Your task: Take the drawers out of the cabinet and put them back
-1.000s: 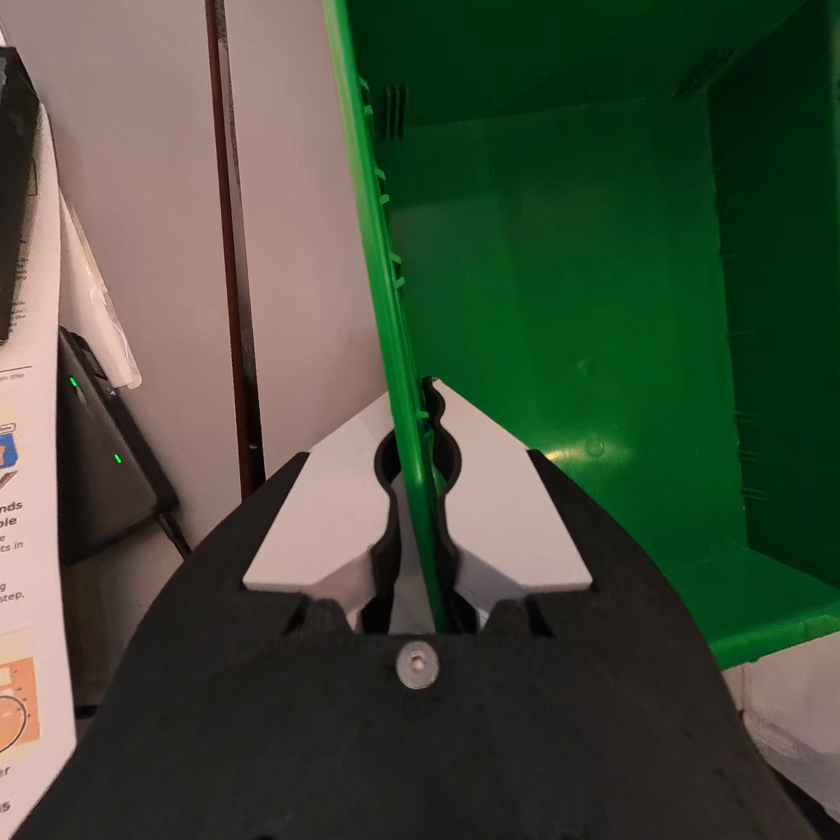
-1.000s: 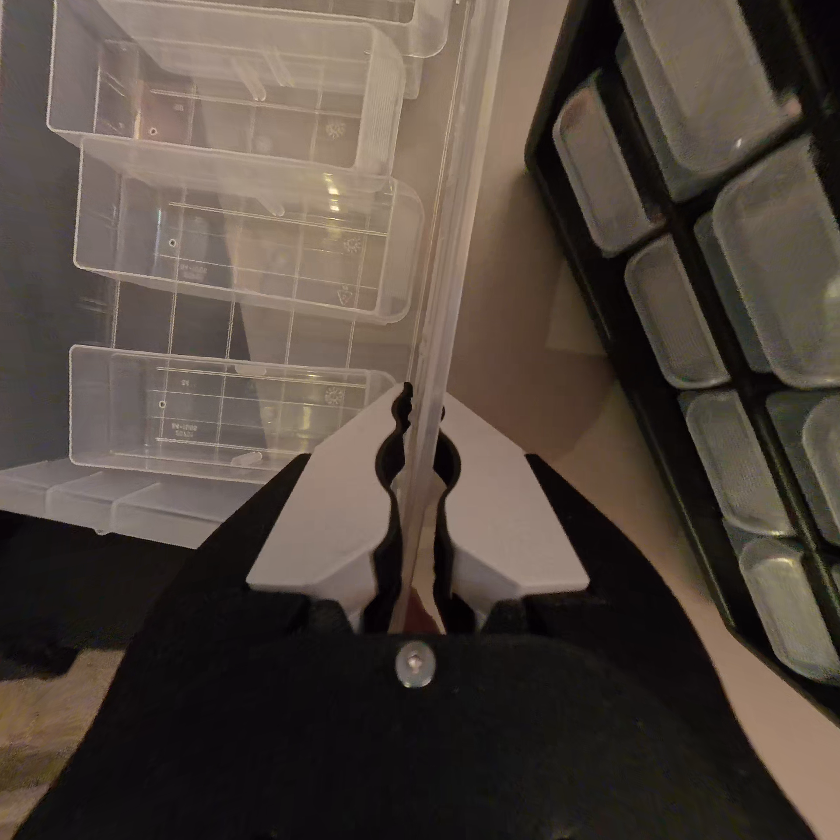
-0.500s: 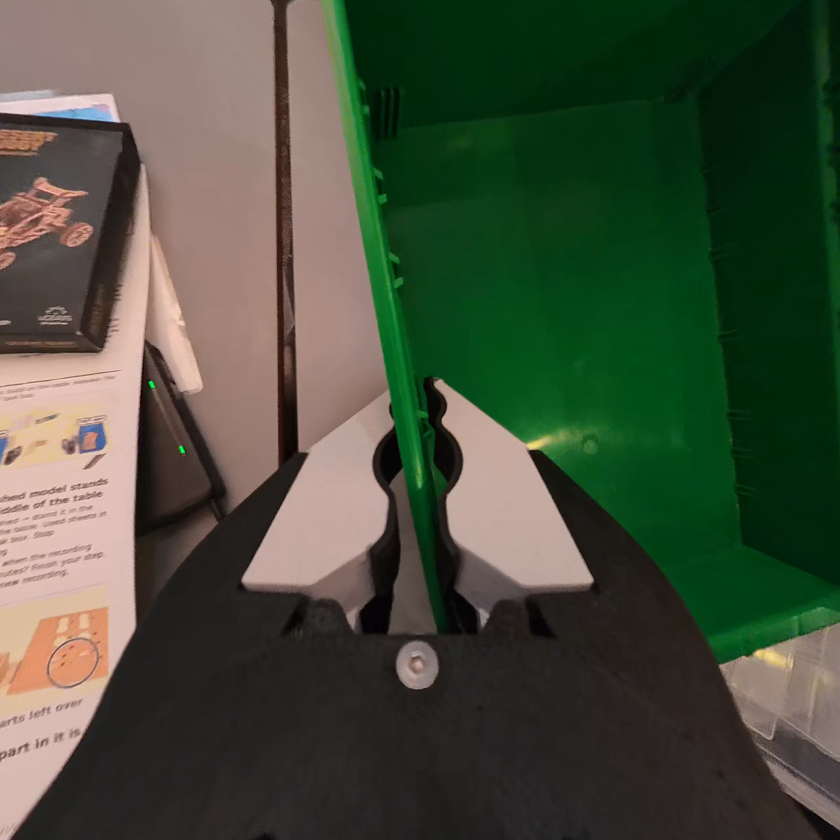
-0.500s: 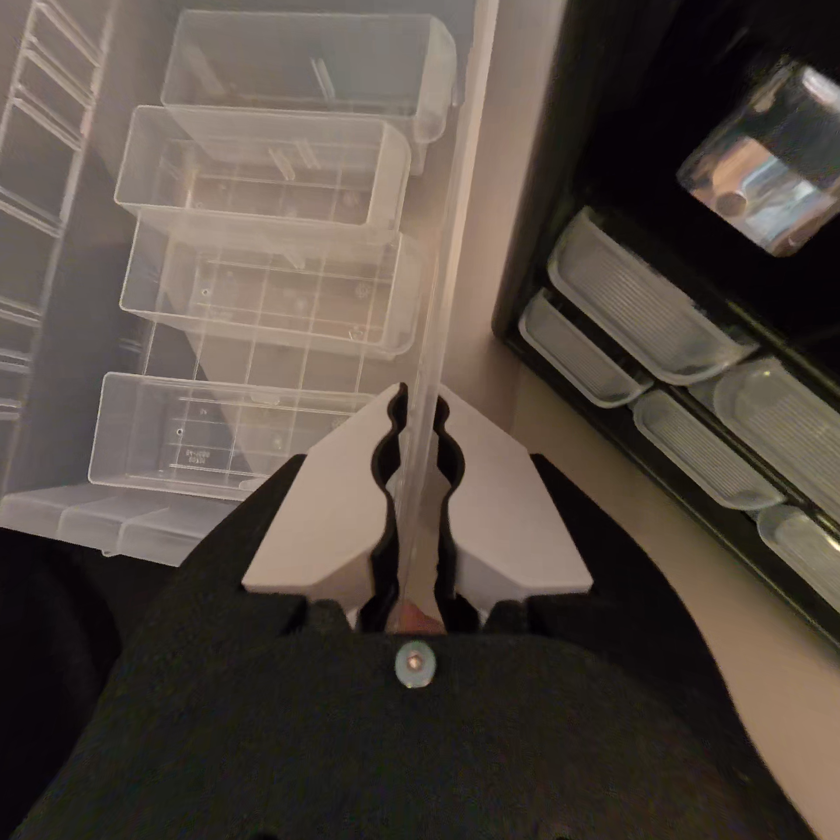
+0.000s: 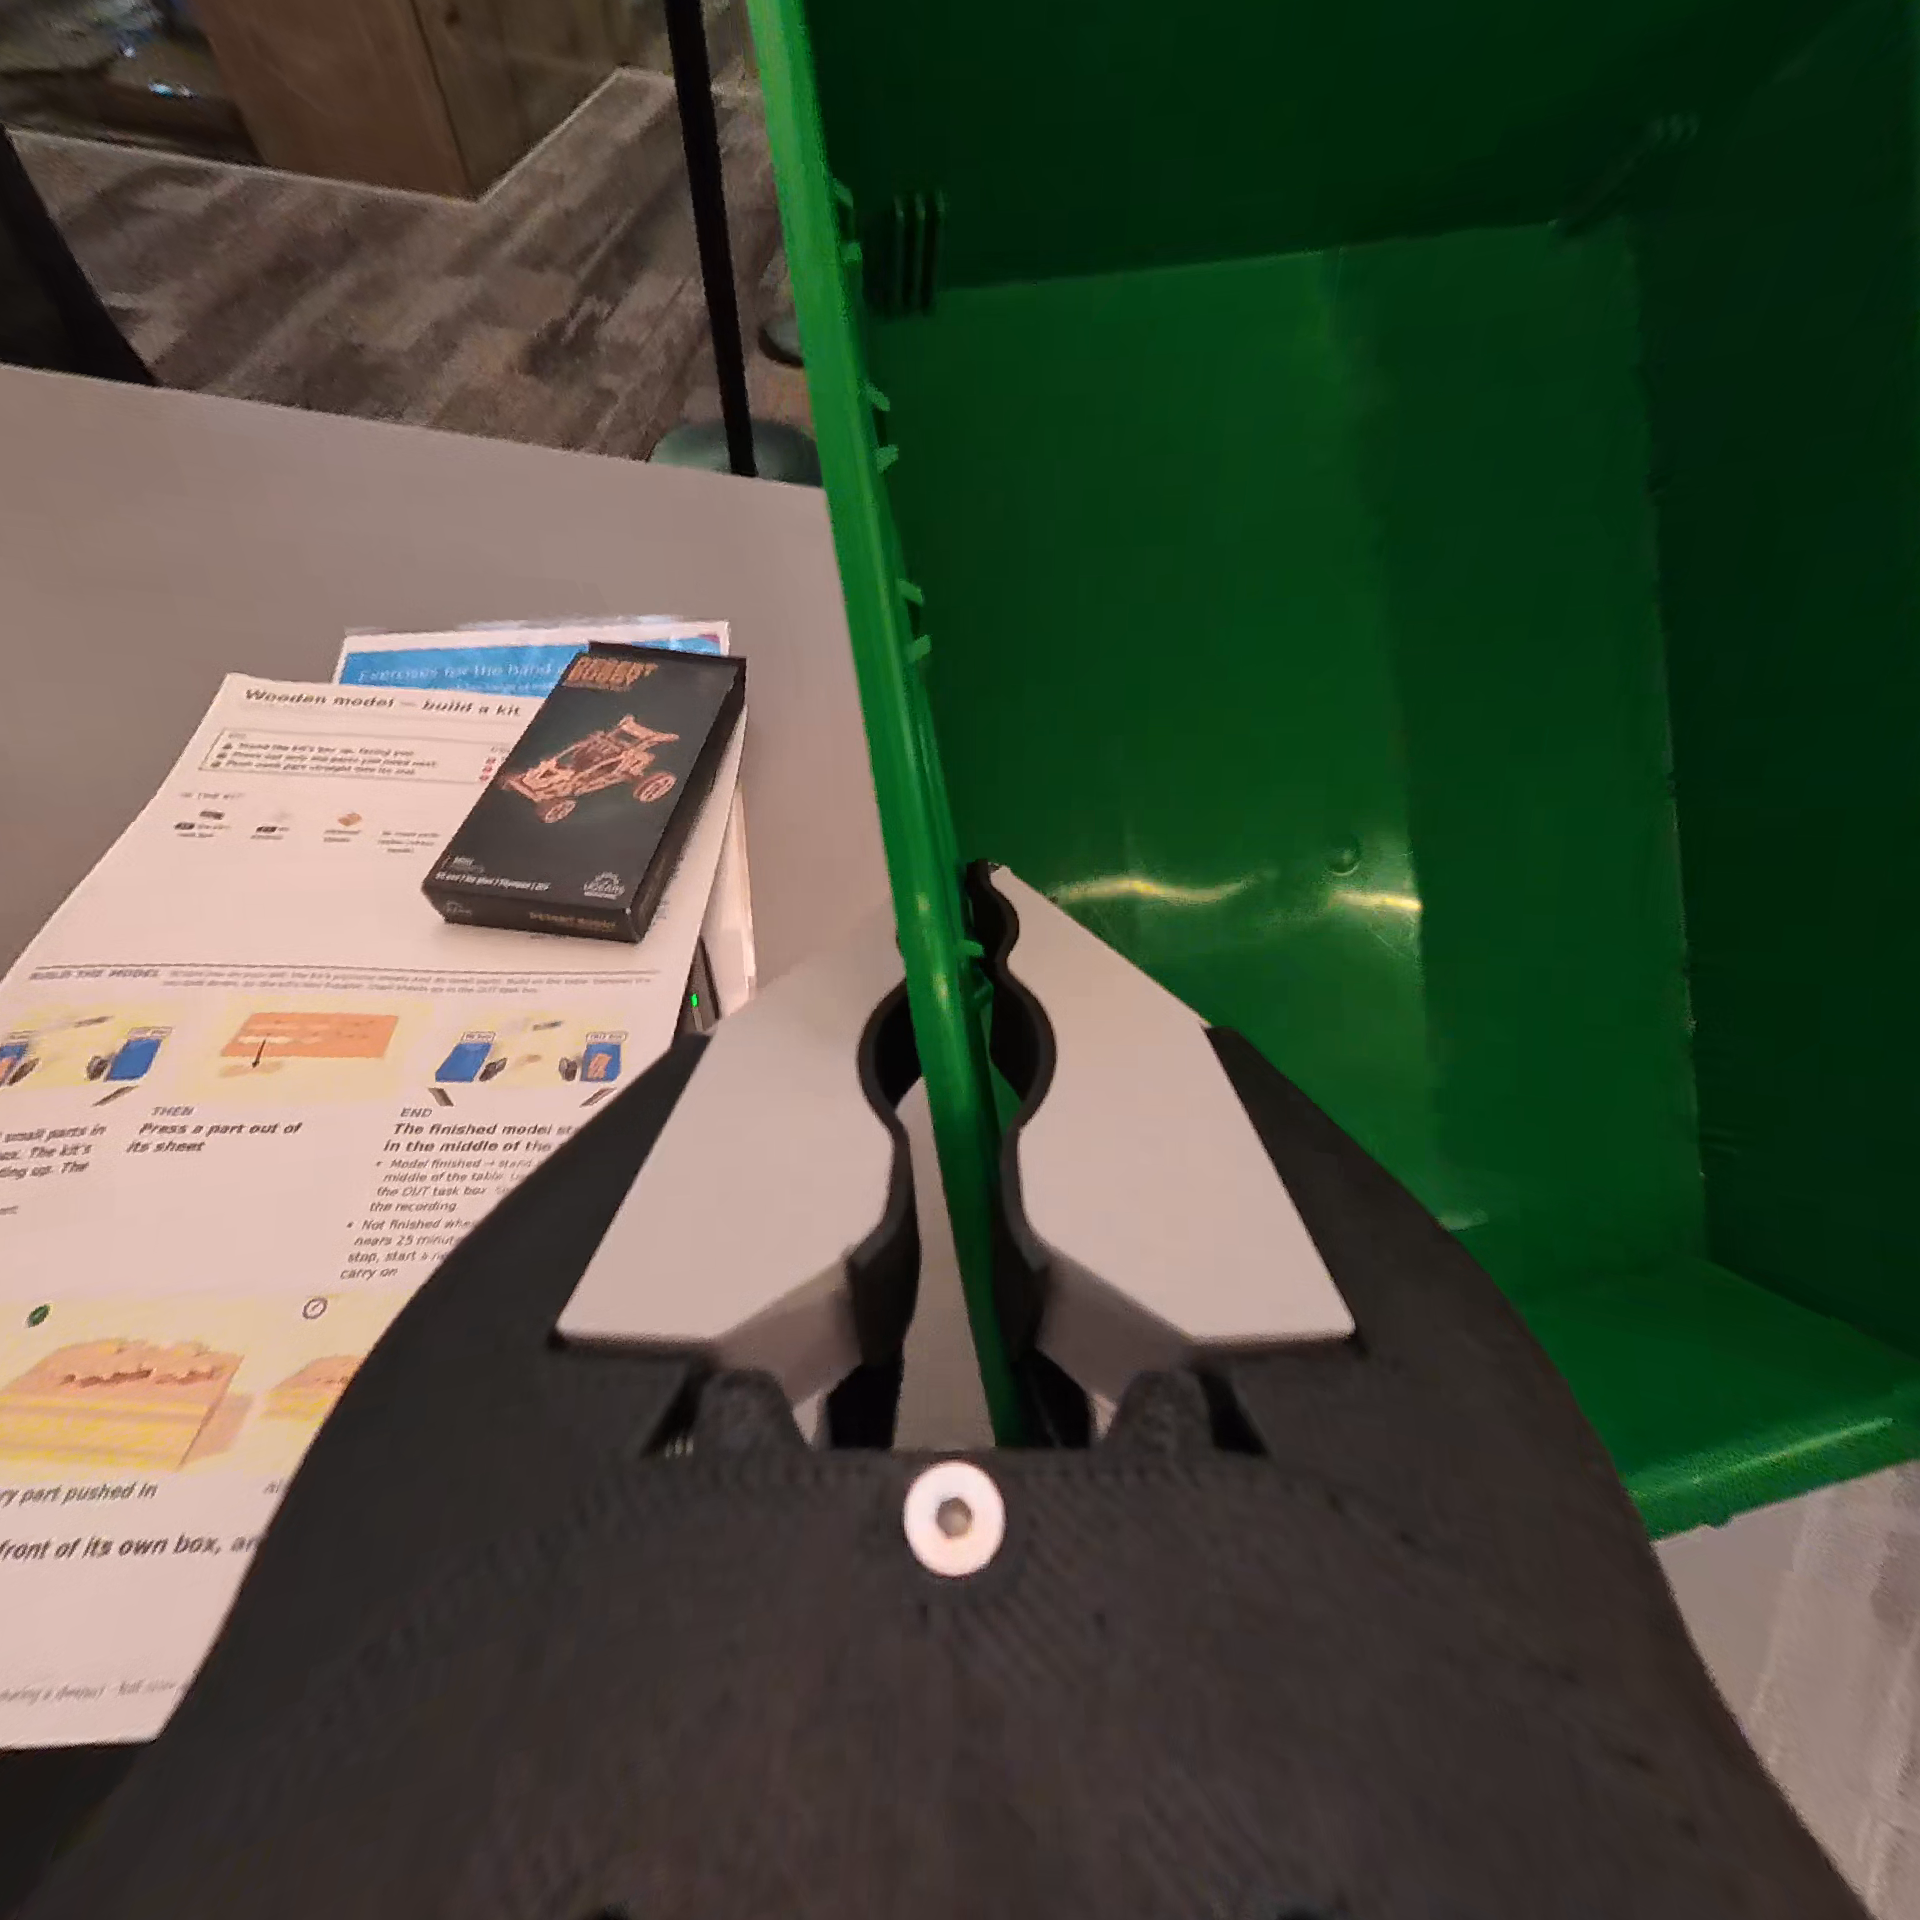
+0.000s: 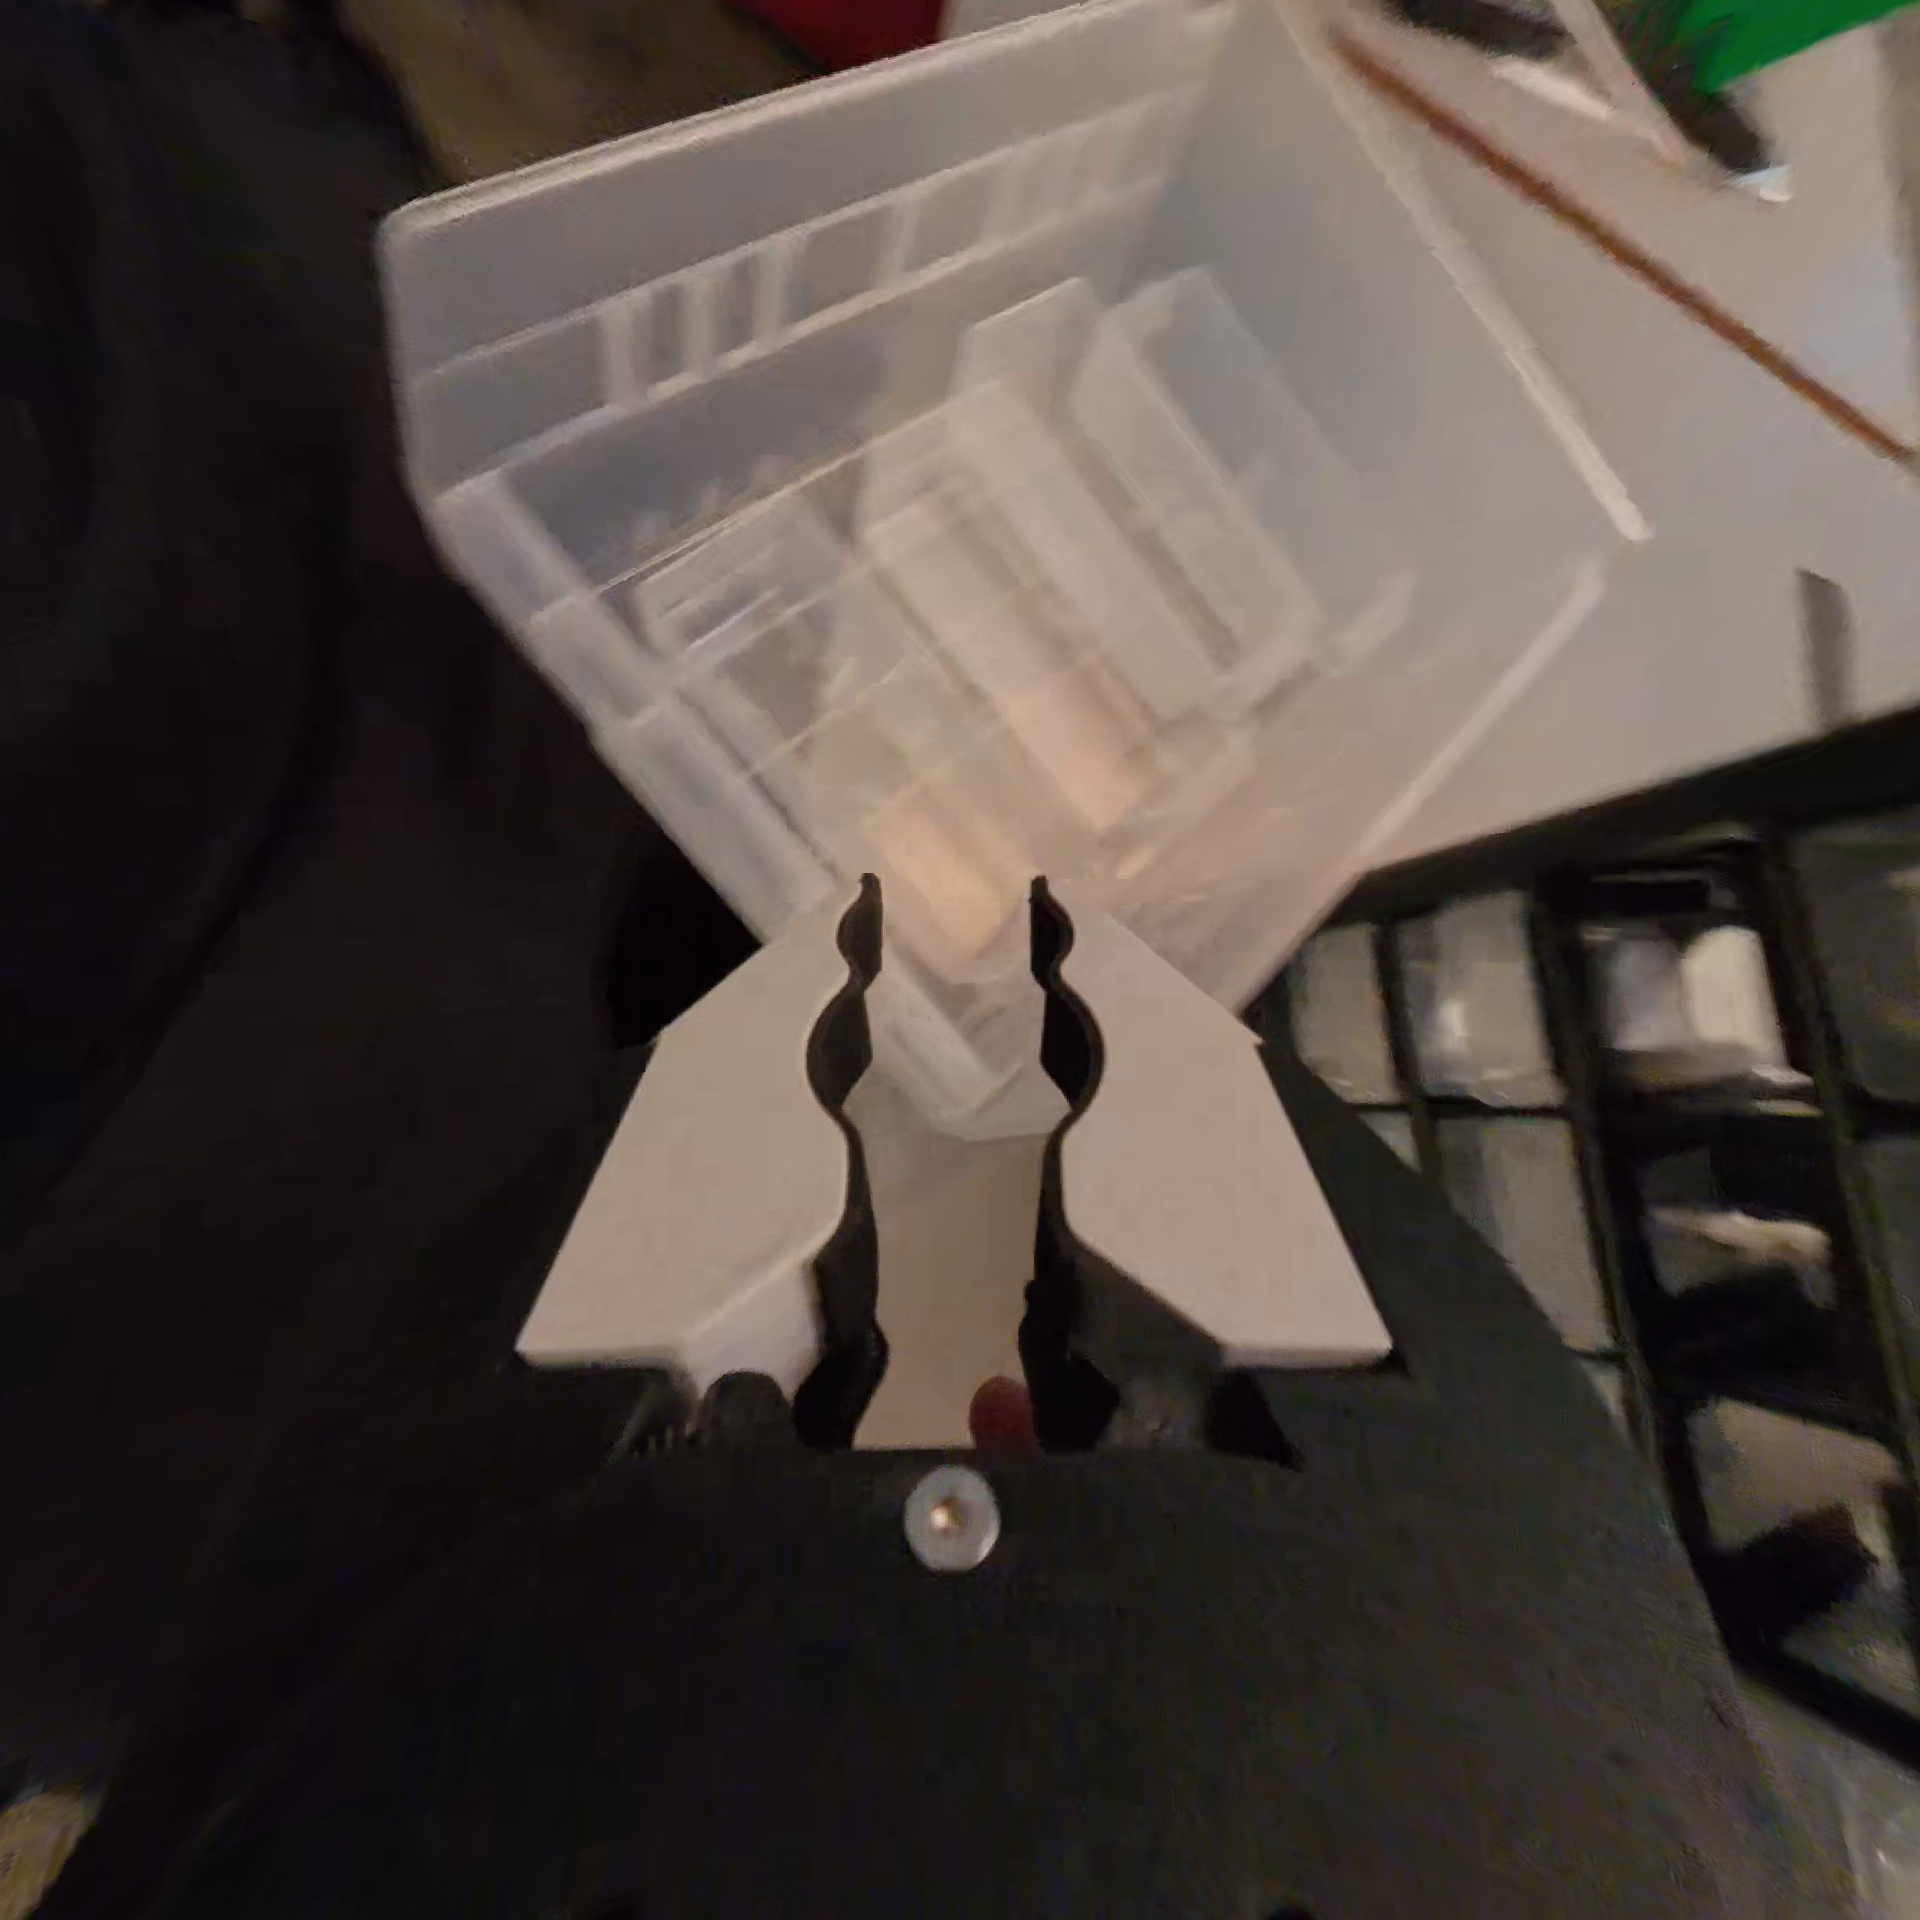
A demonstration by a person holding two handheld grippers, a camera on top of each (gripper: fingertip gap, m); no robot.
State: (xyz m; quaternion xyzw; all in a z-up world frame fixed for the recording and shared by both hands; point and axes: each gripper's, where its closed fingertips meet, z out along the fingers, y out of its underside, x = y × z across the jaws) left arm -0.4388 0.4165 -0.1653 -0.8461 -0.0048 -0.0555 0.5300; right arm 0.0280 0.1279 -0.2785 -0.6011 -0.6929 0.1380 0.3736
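Note:
My left gripper (image 5: 951,894) is shut on the thin left wall (image 5: 883,582) of a large green bin (image 5: 1299,727) and holds it up; the bin's empty inside fills the right of the left wrist view. My right gripper (image 6: 953,885) is open, its pads apart and pressing on nothing. Just beyond its fingertips lies a clear plastic bin (image 6: 831,312) holding several small clear drawers (image 6: 1091,582), blurred by motion. The black cabinet (image 6: 1662,1039), with clear drawers in its slots, is at the right.
On the grey table (image 5: 312,520) to the left of the green bin lie printed instruction sheets (image 5: 312,935) with a small black box (image 5: 592,790) on them. A thin black pole (image 5: 707,229) stands behind the table. A green patch (image 6: 1766,31) shows at the top right.
My right gripper opened and let go of the clear bin's wall, which it had been shut on. My left gripper kept its grip on the green bin and swung, bringing the table and papers into view.

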